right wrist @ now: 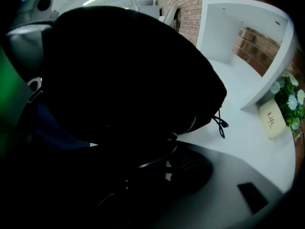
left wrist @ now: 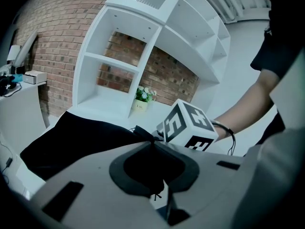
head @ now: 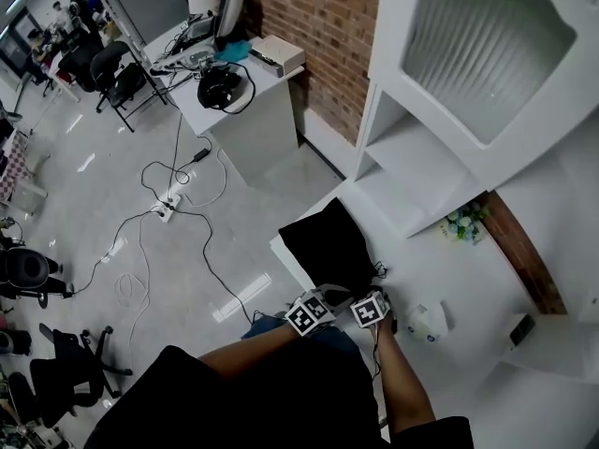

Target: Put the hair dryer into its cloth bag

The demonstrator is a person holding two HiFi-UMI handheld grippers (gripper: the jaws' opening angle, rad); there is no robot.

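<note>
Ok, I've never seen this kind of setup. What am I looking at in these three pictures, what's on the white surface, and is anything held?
No robot here: a person holds a two-jaw gripper in each hand. One picture looks down from the person's head; the other two come from cameras riding on the grippers. On the white shelf lies a black cloth bag, with a small flower pot beyond it. The left gripper is shut on the bag's edge. The right gripper has its jaws wide apart, with something dark between them, too dark to name.

"Life" on cream flower pot [right wrist: 271, 120]
</note>
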